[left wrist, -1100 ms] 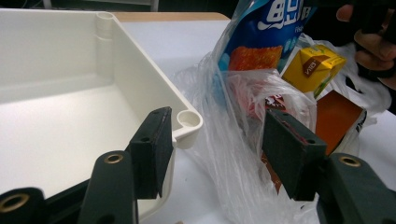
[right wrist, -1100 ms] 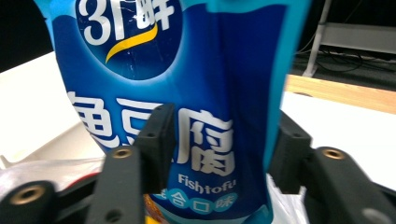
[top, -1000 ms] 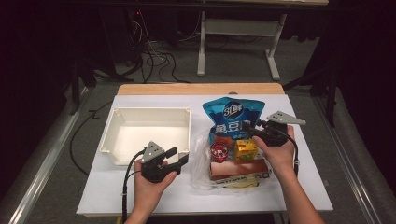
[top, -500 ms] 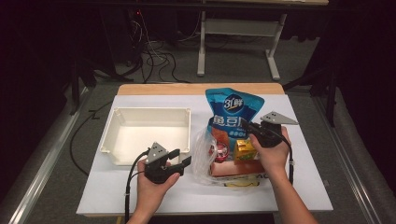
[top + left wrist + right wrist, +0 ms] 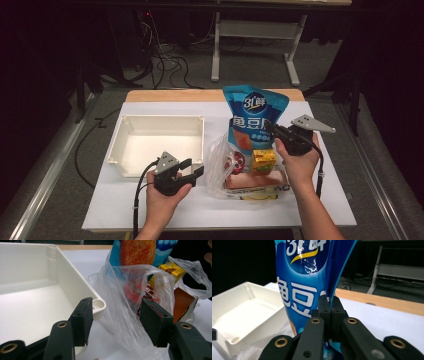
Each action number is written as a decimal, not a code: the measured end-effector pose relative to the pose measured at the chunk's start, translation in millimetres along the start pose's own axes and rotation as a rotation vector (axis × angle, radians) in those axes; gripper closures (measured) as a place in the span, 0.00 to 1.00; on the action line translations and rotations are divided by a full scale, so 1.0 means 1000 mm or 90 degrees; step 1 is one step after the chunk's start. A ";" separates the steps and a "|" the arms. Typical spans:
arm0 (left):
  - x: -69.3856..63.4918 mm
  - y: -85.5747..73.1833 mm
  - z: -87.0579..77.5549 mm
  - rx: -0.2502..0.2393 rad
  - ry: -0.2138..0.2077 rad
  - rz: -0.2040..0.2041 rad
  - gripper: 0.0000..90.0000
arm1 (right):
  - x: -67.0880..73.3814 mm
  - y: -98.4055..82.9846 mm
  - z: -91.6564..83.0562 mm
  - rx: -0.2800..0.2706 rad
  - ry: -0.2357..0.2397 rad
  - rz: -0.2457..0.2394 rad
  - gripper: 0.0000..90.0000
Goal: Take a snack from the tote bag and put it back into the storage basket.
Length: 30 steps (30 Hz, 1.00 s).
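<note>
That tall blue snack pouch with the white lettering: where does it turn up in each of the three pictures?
High view: blue snack pouch stands upright right of centre, rising from the clear plastic bag, its edge pinched by the right gripper.
Left gripper view: top centre, behind the bag, orange print showing.
Right gripper view: centre, rising above the shut jaws.
Shared landmark: white plastic tray.

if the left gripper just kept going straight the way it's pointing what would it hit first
Most likely the clear plastic bag: it already bulges between the open jaws of the left gripper. The white bin's corner sits just beside that line, though depth is hard to judge.
</note>
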<state>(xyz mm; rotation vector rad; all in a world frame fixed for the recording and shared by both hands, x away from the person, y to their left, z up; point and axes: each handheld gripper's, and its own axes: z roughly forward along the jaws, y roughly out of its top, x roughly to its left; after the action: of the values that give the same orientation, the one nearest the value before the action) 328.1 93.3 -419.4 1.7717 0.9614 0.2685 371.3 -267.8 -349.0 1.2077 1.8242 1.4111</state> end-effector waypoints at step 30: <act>0.005 0.068 0.008 -0.125 -0.006 0.031 0.50 | 0.032 0.036 -0.007 -0.049 0.058 -0.008 1.00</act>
<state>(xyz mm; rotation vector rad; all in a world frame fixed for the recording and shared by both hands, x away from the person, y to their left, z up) 368.8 83.0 -364.6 1.6165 0.8564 0.3726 363.0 -240.6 -309.4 1.1084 1.8179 1.5374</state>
